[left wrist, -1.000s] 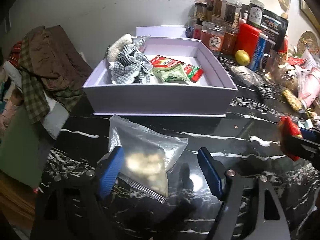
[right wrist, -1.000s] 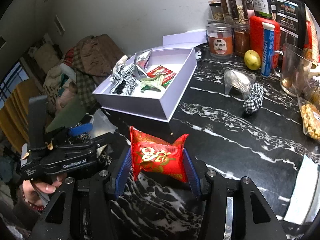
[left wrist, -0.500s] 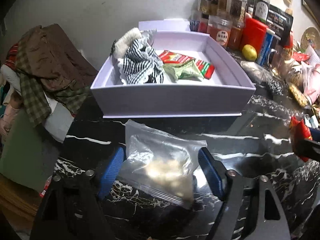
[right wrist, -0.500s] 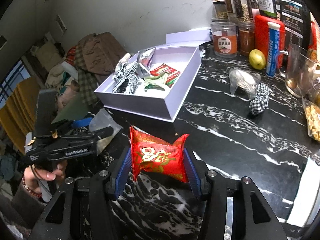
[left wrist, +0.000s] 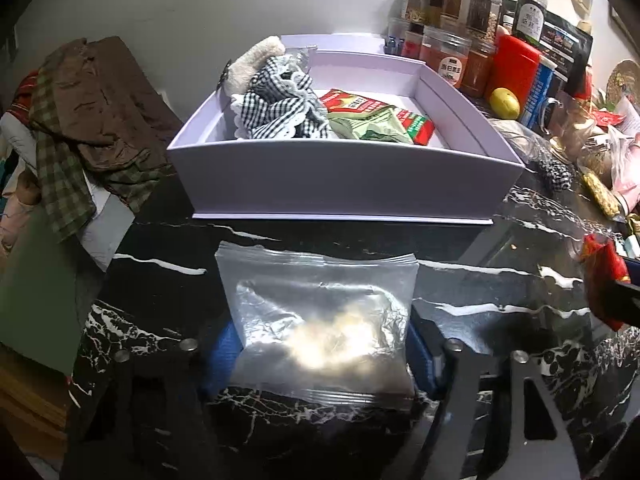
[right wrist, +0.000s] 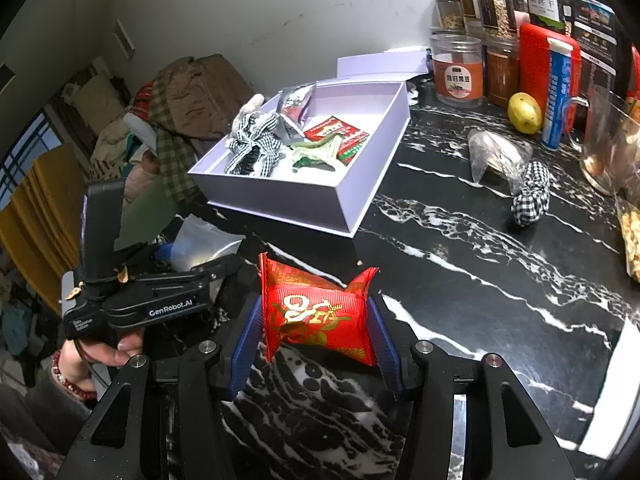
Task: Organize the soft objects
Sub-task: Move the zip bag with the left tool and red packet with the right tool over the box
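My left gripper [left wrist: 320,354] is shut on a clear zip bag [left wrist: 320,320] of pale pieces, held above the black marble counter in front of the lilac box [left wrist: 344,176]. The box holds a checked cloth [left wrist: 280,108], a green packet [left wrist: 370,128] and a red packet [left wrist: 352,104]. My right gripper [right wrist: 316,344] is shut on a red and gold pouch [right wrist: 316,308], to the right of the left gripper [right wrist: 132,304] and short of the box [right wrist: 320,204]. The pouch also shows at the right edge of the left wrist view [left wrist: 604,276].
Jars [right wrist: 456,68], a red container [right wrist: 548,68], a lemon [right wrist: 524,112] and a glass mug [right wrist: 608,140] line the back. A clear bag [right wrist: 496,152] and a checked cloth roll [right wrist: 532,196] lie on the counter to the right. Piled clothes [left wrist: 80,120] sit left of the box.
My left gripper has closed in on the clear bag, lifted it off the counter and moved nearer the box. My right gripper has kept still with the red pouch.
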Available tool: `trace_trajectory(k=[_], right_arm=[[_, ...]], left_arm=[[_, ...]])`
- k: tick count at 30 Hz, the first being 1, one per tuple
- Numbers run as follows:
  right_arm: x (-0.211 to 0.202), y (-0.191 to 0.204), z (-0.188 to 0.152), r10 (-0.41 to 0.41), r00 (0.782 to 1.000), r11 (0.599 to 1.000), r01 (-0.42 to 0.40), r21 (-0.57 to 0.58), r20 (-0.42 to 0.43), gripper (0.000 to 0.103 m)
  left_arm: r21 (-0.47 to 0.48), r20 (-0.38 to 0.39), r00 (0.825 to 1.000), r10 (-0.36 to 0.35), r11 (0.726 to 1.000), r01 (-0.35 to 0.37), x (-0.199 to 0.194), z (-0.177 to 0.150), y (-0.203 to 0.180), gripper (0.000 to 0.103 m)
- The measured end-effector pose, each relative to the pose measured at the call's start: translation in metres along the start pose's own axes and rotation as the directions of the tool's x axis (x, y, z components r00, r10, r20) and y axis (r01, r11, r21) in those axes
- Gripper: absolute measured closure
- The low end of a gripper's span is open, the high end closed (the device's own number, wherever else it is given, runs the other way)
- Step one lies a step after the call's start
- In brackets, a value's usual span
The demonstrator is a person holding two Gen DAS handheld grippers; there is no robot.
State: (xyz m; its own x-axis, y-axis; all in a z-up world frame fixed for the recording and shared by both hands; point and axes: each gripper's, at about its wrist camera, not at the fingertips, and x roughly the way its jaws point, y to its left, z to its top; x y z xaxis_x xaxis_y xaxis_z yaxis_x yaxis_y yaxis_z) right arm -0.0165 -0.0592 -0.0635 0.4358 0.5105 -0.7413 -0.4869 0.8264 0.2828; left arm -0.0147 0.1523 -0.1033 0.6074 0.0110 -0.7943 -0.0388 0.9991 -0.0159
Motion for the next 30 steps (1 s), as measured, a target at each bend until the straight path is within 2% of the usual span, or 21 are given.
trace_trajectory(k=[5,12,17,30], right_arm=[[0.001,0.000,0.001,0.009,1.000,1.000,-0.009,-0.008,0.011,0.051],[-0.001,0.000,0.012,0.037,0.998,0.999,-0.036,-0.012,0.041,0.051],[-0.006,0.003,0.027,0.044,0.997,0.998,-0.041,-0.039,0.070,0.051],[-0.022,0.006,0.091,0.057,0.982,0.993,-0.036,-0.117,0.181,0.051]], left_arm=[[-0.016,0.010,0.999,-0.049,0.999,0.050,-0.011,0.004,-0.008,0.039],[-0.033,0.122,0.988,-0.091,0.995,0.096,-0.049,0.021,-0.018,0.039],[-0.030,0.197,0.974,-0.109,0.993,0.117,-0.070,0.043,-0.022,0.039],[-0.015,0.339,0.938,-0.077,0.996,0.087,-0.087,0.101,-0.026,0.039]])
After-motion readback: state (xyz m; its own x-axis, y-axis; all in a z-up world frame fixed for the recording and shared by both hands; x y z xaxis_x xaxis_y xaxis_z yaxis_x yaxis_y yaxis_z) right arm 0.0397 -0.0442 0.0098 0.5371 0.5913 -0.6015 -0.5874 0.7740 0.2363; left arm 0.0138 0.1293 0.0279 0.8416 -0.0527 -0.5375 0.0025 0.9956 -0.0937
